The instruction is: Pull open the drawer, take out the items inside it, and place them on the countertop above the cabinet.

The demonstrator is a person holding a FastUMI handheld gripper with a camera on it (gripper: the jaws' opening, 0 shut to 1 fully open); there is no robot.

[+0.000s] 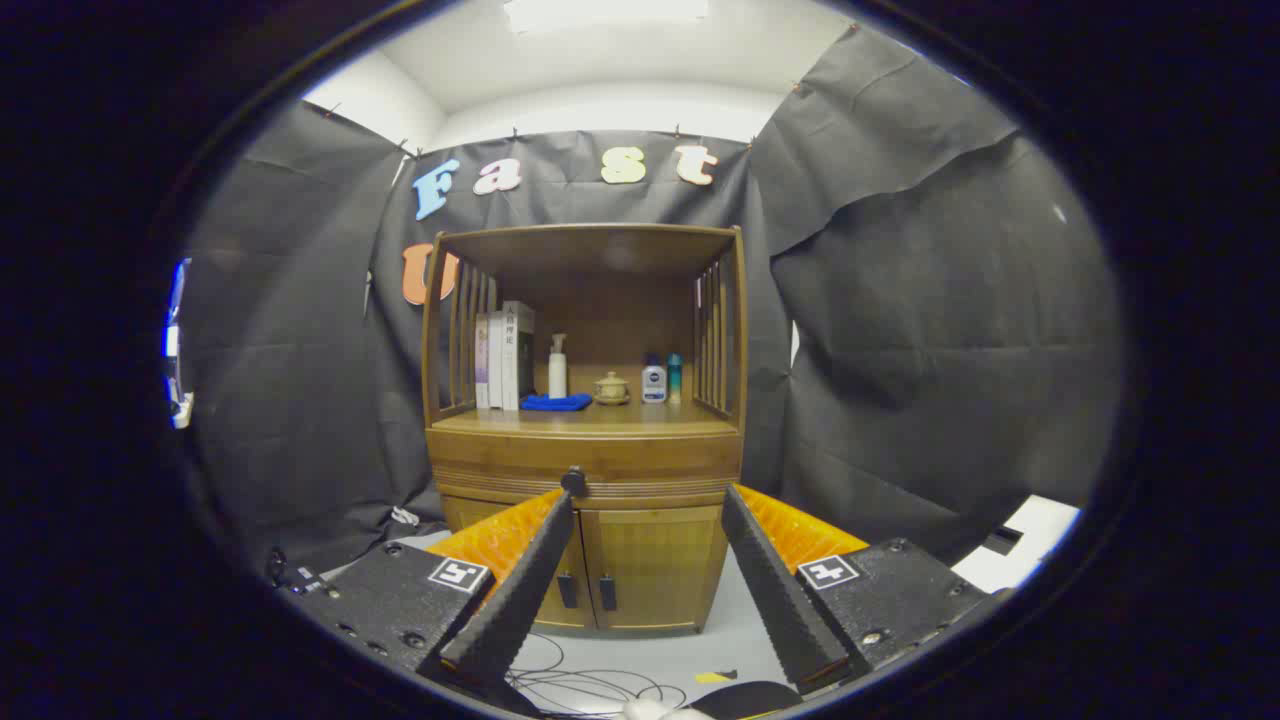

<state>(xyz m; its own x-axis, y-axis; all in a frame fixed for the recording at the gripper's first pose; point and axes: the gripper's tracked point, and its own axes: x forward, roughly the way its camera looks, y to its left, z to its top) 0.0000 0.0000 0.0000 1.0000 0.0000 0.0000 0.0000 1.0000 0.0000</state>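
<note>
We see gripper [648, 497] fingers spread, empty | closed drawer [585, 465] just beyond them | drawer knob [574, 481] at left fingertip.

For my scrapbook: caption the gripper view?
Open gripper faces the shut drawer's dark round knob on a brown wooden cabinet.

Upright books [503, 358]; white pump bottle [557, 367]; folded blue cloth [556, 402]; small lidded pot [611, 388]; white-and-blue bottle [654, 382]; teal bottle [675, 378]. Loose cables [590, 685] on pale floor [735, 630].
</note>
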